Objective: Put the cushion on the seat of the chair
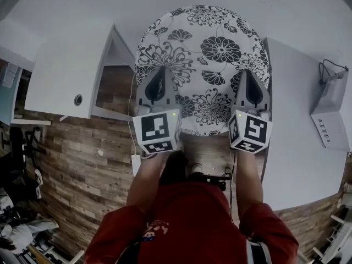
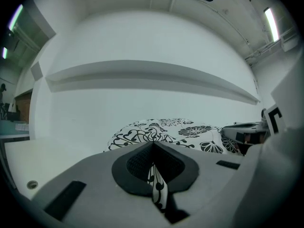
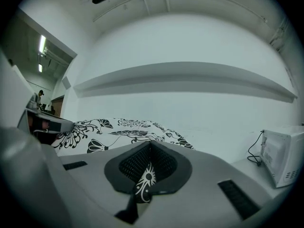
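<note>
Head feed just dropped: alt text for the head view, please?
Two grippers pinch the near edge of a round black-and-white flowered cushion, the left gripper and right gripper side by side. A white desk stands at left, another at right.

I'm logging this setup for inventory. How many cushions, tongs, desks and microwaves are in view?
cushion: 1
tongs: 2 (left tongs, right tongs, both shut on the cushion)
desks: 2 (left desk, right desk)
microwave: 1
Total: 6

Desk (image 1: 66,65) and counter (image 1: 297,147) flank cushion (image 1: 212,34)
</note>
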The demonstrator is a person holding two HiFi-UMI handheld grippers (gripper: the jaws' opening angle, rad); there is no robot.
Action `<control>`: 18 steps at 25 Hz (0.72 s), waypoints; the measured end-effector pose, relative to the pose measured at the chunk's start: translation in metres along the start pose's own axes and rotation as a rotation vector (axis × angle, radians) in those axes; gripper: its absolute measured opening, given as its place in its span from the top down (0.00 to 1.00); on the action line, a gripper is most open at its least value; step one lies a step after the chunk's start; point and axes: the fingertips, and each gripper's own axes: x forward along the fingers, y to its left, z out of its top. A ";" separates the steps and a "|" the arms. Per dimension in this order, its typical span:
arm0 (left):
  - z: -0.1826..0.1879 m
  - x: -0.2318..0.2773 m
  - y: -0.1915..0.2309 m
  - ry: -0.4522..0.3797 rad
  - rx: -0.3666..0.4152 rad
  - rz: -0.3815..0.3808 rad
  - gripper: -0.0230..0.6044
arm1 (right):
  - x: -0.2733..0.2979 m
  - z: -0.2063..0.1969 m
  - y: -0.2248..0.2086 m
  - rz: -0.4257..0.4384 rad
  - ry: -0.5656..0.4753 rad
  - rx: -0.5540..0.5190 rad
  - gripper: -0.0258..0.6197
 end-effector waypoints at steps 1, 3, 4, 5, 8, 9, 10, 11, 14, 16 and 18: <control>0.000 0.000 0.000 0.001 0.000 0.001 0.92 | 0.000 0.000 0.000 0.001 0.001 0.000 0.92; -0.001 0.000 -0.001 0.007 -0.002 -0.002 0.92 | 0.000 0.000 0.000 -0.002 0.008 -0.002 0.92; -0.001 -0.001 -0.001 0.008 -0.002 -0.006 0.92 | -0.001 0.000 0.000 -0.005 0.011 -0.004 0.92; 0.000 -0.001 -0.001 0.006 -0.001 -0.009 0.92 | -0.001 0.001 0.000 -0.008 0.011 -0.006 0.92; 0.002 -0.001 0.001 -0.003 0.003 -0.014 0.92 | 0.000 0.002 0.002 -0.014 0.012 -0.012 0.92; 0.002 -0.001 0.002 -0.004 0.001 -0.017 0.92 | -0.001 0.001 0.002 -0.018 0.013 -0.015 0.92; 0.001 -0.002 0.002 -0.005 -0.002 -0.021 0.92 | -0.001 0.001 0.002 -0.024 0.014 -0.019 0.92; 0.000 -0.002 0.001 -0.007 -0.006 -0.024 0.92 | -0.002 0.000 0.002 -0.028 0.013 -0.022 0.92; -0.005 0.001 0.000 -0.024 0.002 -0.024 0.92 | -0.001 -0.005 0.001 -0.034 -0.008 -0.020 0.92; -0.007 0.000 -0.001 -0.015 0.007 -0.025 0.92 | -0.001 -0.008 0.000 -0.036 -0.006 -0.015 0.92; -0.006 -0.001 -0.001 0.014 0.005 -0.035 0.92 | -0.003 -0.006 0.001 -0.041 0.023 -0.014 0.92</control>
